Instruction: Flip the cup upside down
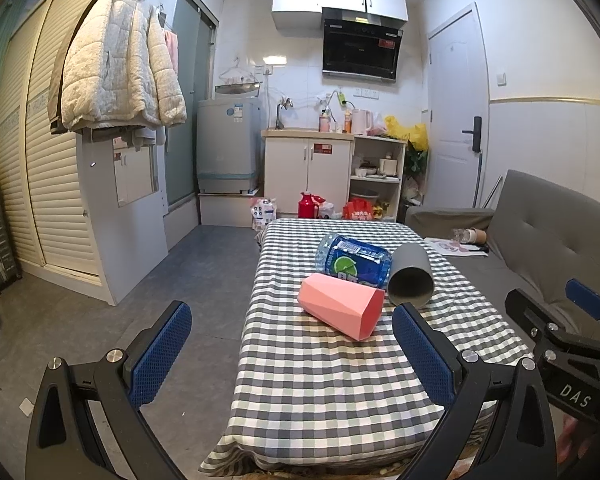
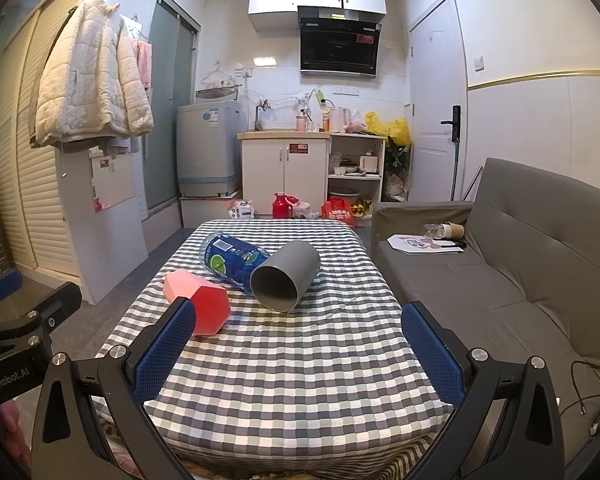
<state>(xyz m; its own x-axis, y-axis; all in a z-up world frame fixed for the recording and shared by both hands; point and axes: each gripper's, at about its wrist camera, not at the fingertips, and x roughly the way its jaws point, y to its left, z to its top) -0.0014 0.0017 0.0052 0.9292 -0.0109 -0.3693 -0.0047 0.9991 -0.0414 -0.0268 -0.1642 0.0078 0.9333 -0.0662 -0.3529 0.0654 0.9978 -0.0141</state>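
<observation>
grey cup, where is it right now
The grey cup lies on its side mid-table on the checked tablecloth, open mouth toward the cameras, against the blue bottle, with the pink cup to its left.

Left finger pad [image 2: 168, 350] hides part of the pink cup [image 2: 204, 300]

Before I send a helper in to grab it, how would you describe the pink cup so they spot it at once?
Find the table with the grey-and-white checked cloth in front of the sofa. Three things lie on their sides there: a blue bottle, a round grey cup and the pink cup. It lies nearest the front edge, the only pink, flat-faceted one.
</observation>
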